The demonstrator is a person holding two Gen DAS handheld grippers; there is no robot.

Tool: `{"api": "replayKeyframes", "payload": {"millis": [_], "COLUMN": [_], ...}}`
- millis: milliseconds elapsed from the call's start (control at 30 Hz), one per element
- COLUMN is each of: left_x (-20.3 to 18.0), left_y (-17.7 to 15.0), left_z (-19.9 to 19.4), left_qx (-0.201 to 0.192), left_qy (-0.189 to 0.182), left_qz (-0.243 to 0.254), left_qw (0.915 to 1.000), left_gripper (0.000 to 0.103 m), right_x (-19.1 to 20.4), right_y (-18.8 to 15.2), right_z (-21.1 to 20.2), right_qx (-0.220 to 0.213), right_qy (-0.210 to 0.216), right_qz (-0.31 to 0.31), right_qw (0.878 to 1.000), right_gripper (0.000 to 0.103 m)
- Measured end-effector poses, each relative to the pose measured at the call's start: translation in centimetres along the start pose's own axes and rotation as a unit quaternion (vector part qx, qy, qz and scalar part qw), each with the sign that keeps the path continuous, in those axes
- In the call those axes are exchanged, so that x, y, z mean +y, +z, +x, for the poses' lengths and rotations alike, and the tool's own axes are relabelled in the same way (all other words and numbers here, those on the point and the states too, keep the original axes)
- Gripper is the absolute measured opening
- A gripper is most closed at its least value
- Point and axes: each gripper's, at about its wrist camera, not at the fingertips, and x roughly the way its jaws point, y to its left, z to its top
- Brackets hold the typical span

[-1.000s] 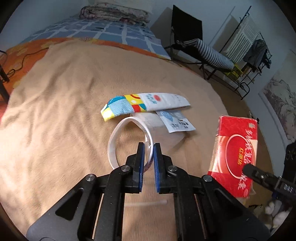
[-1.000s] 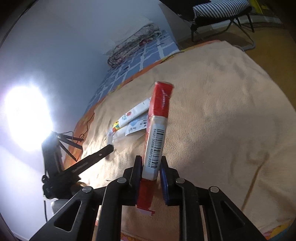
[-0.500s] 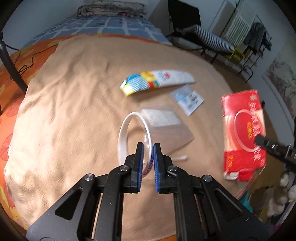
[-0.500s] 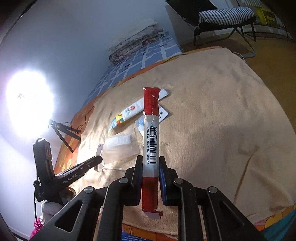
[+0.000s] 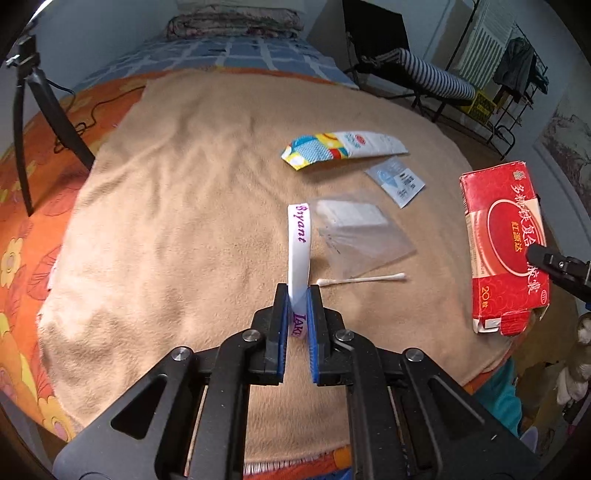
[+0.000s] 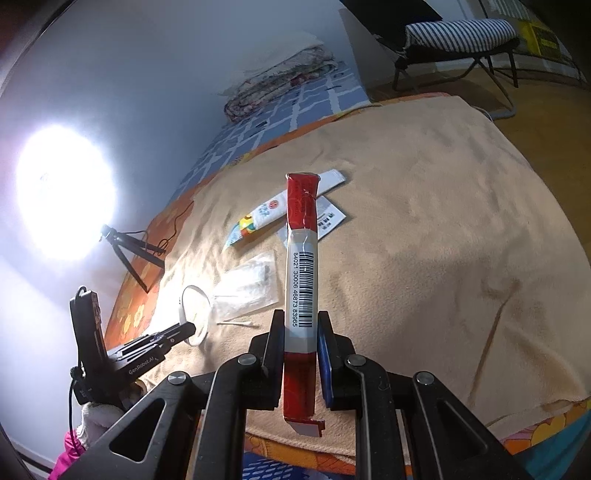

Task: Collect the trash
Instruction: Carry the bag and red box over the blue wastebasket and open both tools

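1. The fingers (image 5: 282, 325) of the left gripper (image 5: 297, 314) are pinched together on a white wristband (image 5: 299, 254) with purple lettering. Its loop stands edge-on above the tan blanket (image 5: 184, 229), clear of the cloth. The right gripper (image 6: 300, 332) has its fingers clamped on the narrow sides of a flattened red carton (image 6: 301, 266), barcode edge up, also lifted off the blanket.

2. With both hands full, I'd judge the step in hand to be carrying these two pieces off to wherever the trash goes. No bin shows in either view, so I can't say which way that is.

3. To do it well, keep both grips firm. The band is thin and springy and could twist out, while the carton's open bottom flap hangs below the jaws and may snag on the blanket's edge.

4. Taking the wristband as the landmark, four pieces remain on the blanket:
   - a cotton swab (image 5: 362, 278), just beside it on the carton's side;
   - a clear plastic bag (image 5: 360, 236), just beyond the swab;
   - a small blue-and-white sachet (image 5: 397, 181), farther off past the bag;
   - a colourful long wrapper (image 5: 343, 149), farthest, towards the folded quilt (image 5: 232, 27).

5. Lift straight away from the blanket so nothing drags those loose pieces about.
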Motion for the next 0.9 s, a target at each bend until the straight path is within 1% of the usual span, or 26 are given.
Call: {"api": "replayKeyframes", "payload": {"millis": [67, 200, 300, 400, 600, 767, 900], "left_x": [-0.1, -1.1, -1.8, -2.8, -4.7, -7.2, -8.9], "left_y": [-0.3, -1.0, -2.0, -3.1, -6.0, -9.1, -11.8], "left_z": [-1.0, -3.0, -4.6, -5.9, -8.1, -9.7, -10.2], "left_qx": [-0.003, -0.014, -0.020, -0.025, -0.020, -0.011, 0.004], "left_qy": [-0.007, -0.014, -0.028, -0.033, -0.070, -0.098, -0.114], "left_qz": [0.000, 0.014, 0.018, 0.030, 0.034, 0.052, 0.067], "left_qw": [1.0000, 0.9997, 0.9993, 0.9987, 0.9968, 0.9938, 0.9913], "left_gripper": [0.007, 0.007, 0.006, 0.005, 0.005, 0.005, 0.005], "right_x": [0.6, 1.9, 2.6, 3.3, 4.3, 4.0, 3.5], "right_y": [-0.3, -1.2, -2.1, -3.3, -7.0, -10.0, -12.8], "right_z": [-0.6, -1.8, -2.8, -3.9, -6.2, -6.7, -7.2], "right_qx": [-0.001, 0.000, 0.004, 0.008, 0.021, 0.046, 0.065], "right_qy": [0.003, 0.009, 0.016, 0.017, 0.018, 0.022, 0.022], "right_qz": [-0.010, -0.030, -0.040, -0.052, -0.080, -0.077, -0.074], "right_qw": [1.000, 1.000, 0.999, 0.998, 0.996, 0.996, 0.995], "right_gripper": [0.014, 0.014, 0.014, 0.014, 0.014, 0.014, 0.014]}}
